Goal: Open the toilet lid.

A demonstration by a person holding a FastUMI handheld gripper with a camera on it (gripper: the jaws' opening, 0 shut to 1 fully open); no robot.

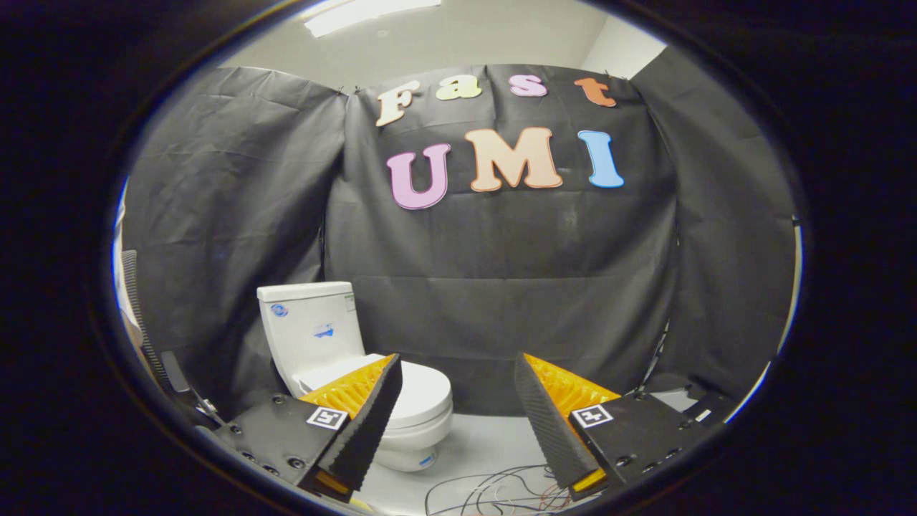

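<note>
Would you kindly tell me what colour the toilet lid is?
White, seen in the gripper view: the closed toilet lid lies beyond the open fingers.

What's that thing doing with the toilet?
A person is holding a gripper aimed toward a white toilet in a booth. Its fingers are spread open with nothing between them, and the toilet sits beyond them, partly behind the left finger. The toilet lid is down and nothing touches it yet. Loose wires lie on the floor ahead of the fingers.

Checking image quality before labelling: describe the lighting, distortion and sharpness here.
Gripper view: strong fisheye bending of the cloth wall; bright ceiling light overhead, slightly blown out; toilet evenly lit and sharp, lid down; open gripper fingers close, slightly soft.
</note>
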